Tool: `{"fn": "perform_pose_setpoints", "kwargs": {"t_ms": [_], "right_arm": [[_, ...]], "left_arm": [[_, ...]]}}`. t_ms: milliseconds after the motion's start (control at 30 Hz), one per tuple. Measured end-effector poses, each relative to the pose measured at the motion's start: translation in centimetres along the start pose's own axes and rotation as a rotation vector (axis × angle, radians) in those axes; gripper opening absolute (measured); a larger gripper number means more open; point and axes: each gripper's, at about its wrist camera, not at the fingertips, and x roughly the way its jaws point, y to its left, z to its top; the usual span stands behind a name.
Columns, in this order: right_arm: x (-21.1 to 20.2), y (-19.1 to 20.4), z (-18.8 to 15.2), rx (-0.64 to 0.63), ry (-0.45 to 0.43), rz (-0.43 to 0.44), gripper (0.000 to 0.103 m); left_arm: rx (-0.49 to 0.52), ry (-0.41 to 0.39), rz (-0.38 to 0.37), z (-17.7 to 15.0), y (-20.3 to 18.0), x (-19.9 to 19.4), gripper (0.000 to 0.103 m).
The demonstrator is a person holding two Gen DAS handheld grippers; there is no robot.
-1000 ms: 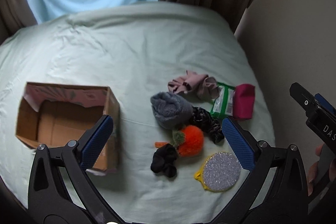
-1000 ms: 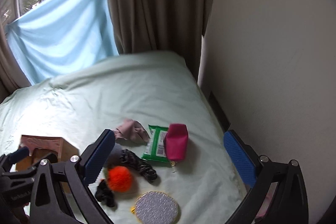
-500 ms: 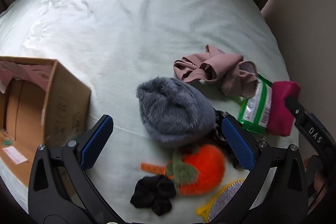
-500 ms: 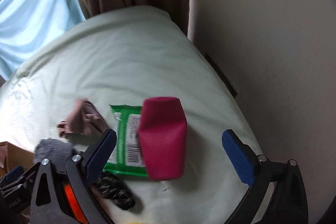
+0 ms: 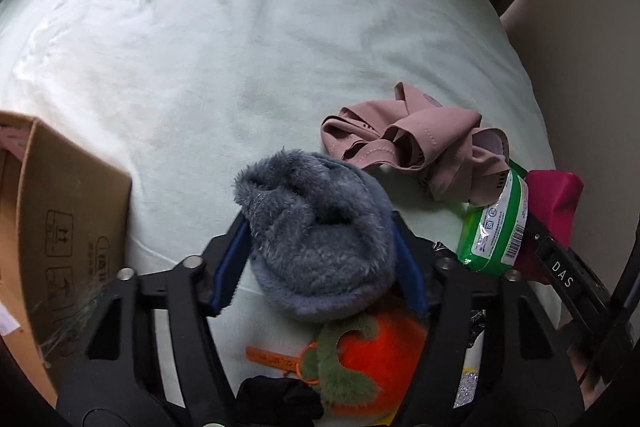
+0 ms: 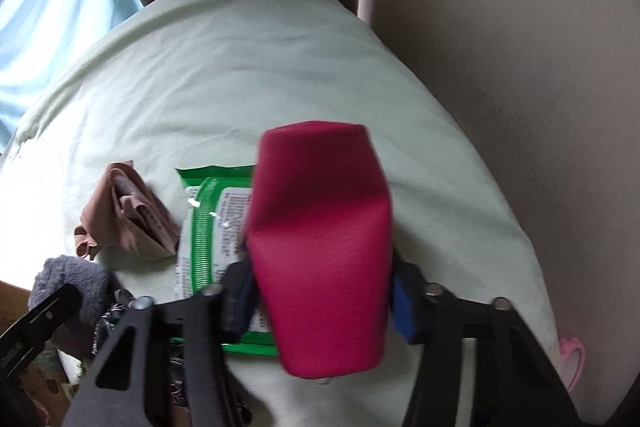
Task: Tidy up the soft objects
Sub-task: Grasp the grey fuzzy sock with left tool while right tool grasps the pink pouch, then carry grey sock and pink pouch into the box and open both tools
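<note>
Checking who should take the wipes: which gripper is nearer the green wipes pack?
Right. The right gripper, shut on the magenta pouch, sits directly beside the green wipes pack; the left gripper clamps the grey fuzzy item farther away.

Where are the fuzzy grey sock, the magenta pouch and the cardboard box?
Fuzzy grey sock (image 5: 320, 247), left wrist view, middle of its fur.
Magenta pouch (image 6: 324, 239), right wrist view, front face.
Cardboard box (image 5: 76, 227), left wrist view, outer side wall.

Black tongs (image 5: 320, 259), blue pads (image 5: 226, 267), silver screws, "DAS" mark.
</note>
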Motion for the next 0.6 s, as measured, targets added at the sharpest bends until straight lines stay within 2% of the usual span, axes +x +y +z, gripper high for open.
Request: {"fn": "perform_pose_setpoints", "kwargs": {"t_ms": [133,233,433,600], "right_arm": [[-0.3,0.1,-0.1,-0.003,-0.004,-0.003,0.031],[-0.5,0.2,-0.4,-0.004,-0.006,0.003,0.027],[-2.1,-0.1,-0.4,-0.005,-0.023,0.008,0.026],[-5.5,-0.5,0.2,-0.004,-0.054,0.022,0.024]], "left_arm": [[0.003,0.001,-0.005,-0.1,0.2,-0.3,0.049],[0.002,-0.004,-0.008,-0.3,0.4,-0.9,0.046],[0.007,-0.022,0.007,-0.4,0.3,-2.9,0.045],[0.016,-0.072,-0.002,0.2,-0.3,-6.9,0.045]]}}
